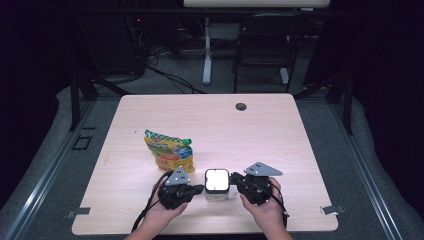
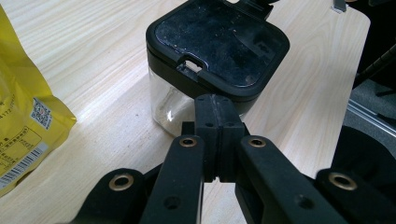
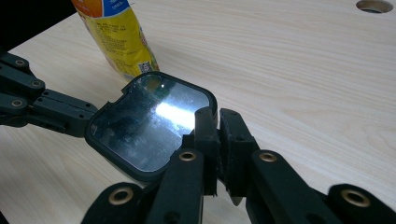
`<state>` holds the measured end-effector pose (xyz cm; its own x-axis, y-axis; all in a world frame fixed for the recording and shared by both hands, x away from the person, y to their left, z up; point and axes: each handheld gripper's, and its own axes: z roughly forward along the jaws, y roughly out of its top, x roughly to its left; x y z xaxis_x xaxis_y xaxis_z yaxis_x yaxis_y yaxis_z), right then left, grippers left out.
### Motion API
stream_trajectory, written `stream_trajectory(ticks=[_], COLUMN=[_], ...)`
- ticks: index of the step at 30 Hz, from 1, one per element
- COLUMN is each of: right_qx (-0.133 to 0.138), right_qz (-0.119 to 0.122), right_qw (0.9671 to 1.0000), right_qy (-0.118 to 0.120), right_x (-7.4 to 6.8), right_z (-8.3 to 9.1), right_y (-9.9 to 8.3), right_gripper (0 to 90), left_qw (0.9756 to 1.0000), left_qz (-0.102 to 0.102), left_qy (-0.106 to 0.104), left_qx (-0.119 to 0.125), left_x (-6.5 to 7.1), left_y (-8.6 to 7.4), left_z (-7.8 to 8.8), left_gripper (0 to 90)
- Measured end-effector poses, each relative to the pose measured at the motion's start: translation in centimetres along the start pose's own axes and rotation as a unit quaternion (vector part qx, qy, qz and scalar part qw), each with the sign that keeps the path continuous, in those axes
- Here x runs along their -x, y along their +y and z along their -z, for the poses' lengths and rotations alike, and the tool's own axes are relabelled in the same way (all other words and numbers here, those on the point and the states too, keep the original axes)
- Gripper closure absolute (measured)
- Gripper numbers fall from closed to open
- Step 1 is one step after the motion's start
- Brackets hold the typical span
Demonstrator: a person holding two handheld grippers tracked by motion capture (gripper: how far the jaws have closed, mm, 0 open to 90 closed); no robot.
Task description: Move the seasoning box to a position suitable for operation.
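Note:
A clear square container with a black lid [image 1: 217, 182] stands near the table's front edge. In the left gripper view its lid [image 2: 219, 42] is dusty and closed over the glassy body. My left gripper [image 1: 202, 188] sits at its left side, jaws shut pad to pad with nothing between them, tips [image 2: 217, 100] just under the lid's rim. My right gripper [image 1: 233, 181] is at the container's right side. Its pads [image 3: 218, 114] stand a thin slit apart, pinched on the edge of the lid [image 3: 144, 121]. Both hands rest low on the table.
A yellow snack bag [image 1: 170, 150] stands upright just behind and left of the container, close to the left gripper [image 3: 51, 109]. The wooden table [image 1: 260, 135] has a cable hole [image 1: 241, 106] at the back. A chair [image 1: 265, 45] stands beyond the far edge.

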<state>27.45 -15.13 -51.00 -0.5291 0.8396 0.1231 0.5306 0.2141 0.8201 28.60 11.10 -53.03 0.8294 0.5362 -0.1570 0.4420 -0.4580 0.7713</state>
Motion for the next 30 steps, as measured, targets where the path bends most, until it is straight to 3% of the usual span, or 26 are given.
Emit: stream_trajectory(ticks=[25, 30], right_qx=[0.005, 0.004], right_qz=[-0.006, -0.006], right_qw=[1.0000, 0.9999], right_qy=[0.003, 0.012], right_x=[0.19, 0.33], right_z=[0.06, 0.06], right_y=[-0.20, -0.25], right_gripper=[86.0, 80.6], left_qw=[0.9999, 1.0000], left_qz=[-0.003, -0.004], left_qy=[-0.002, -0.002], left_qx=[0.010, 0.007], left_x=[0.19, 0.16], left_y=[0.28, 0.37], left_z=[0.05, 0.08], left_gripper=[90.0, 89.9])
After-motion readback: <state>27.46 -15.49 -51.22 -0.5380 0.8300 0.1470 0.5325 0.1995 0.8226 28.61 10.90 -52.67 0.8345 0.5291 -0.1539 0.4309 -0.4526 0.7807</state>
